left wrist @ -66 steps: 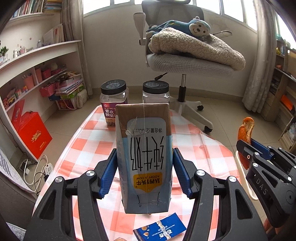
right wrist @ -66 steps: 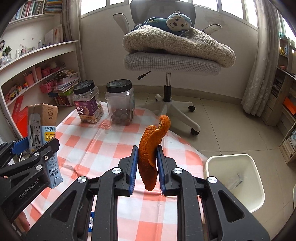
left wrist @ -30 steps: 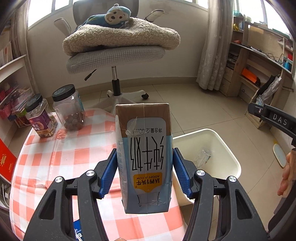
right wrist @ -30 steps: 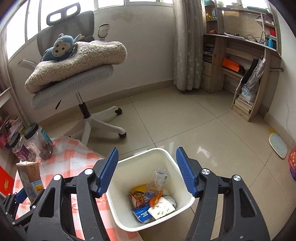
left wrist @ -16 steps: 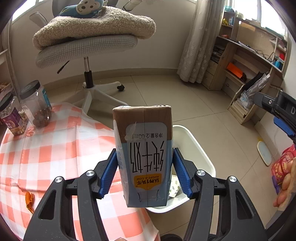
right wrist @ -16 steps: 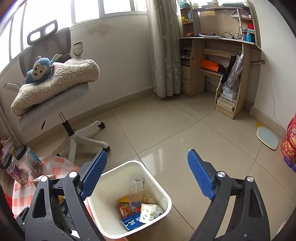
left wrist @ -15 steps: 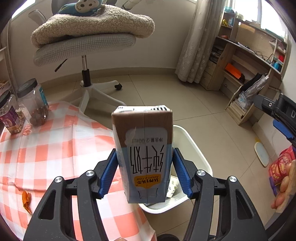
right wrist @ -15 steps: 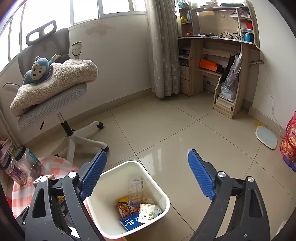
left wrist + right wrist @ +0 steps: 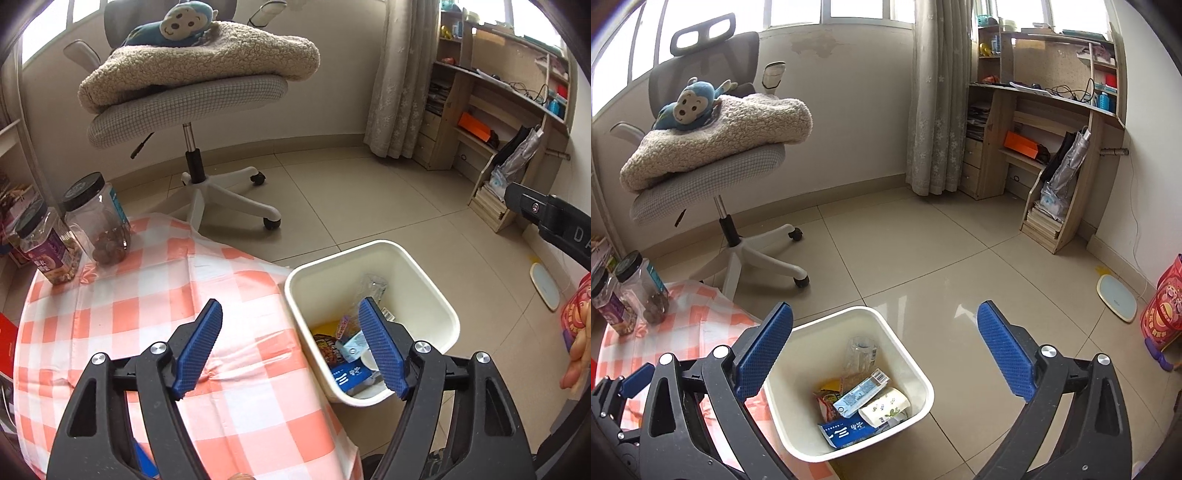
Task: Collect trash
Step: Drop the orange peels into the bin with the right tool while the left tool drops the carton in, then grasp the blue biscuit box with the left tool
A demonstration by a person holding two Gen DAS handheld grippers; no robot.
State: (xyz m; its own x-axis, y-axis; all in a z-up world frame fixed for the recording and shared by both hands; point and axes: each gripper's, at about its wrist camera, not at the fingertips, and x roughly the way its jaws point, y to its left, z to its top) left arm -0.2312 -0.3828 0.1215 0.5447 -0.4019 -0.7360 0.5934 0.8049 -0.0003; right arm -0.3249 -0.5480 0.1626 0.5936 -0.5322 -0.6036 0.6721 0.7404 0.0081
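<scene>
The white trash bin (image 9: 373, 245) stands on the floor against the table's right edge. My left gripper (image 9: 290, 306) hovers over the table edge and the bin's near corner, its jaws opening with nothing between them. The light-blue milk carton (image 9: 860, 397) lies inside the bin (image 9: 827, 321) on top of a paper cup, a blue packet and wrappers. My right gripper (image 9: 884, 309) hangs above the bin, its jaws opening very wide and empty. One of its fingers (image 9: 546, 218) shows at the right edge of the left wrist view.
An orange-checked cloth (image 9: 147, 295) covers the table, with two black-lidded jars (image 9: 96, 218) at its far left. A swivel chair (image 9: 192, 110) with a blanket and a toy monkey stands behind. A wooden desk unit (image 9: 1052, 147) and a floor scale (image 9: 1117, 299) are at the right.
My left jaws have let go of the milk carton, which now lies in the bin. My right jaws have spread wider over the bin.
</scene>
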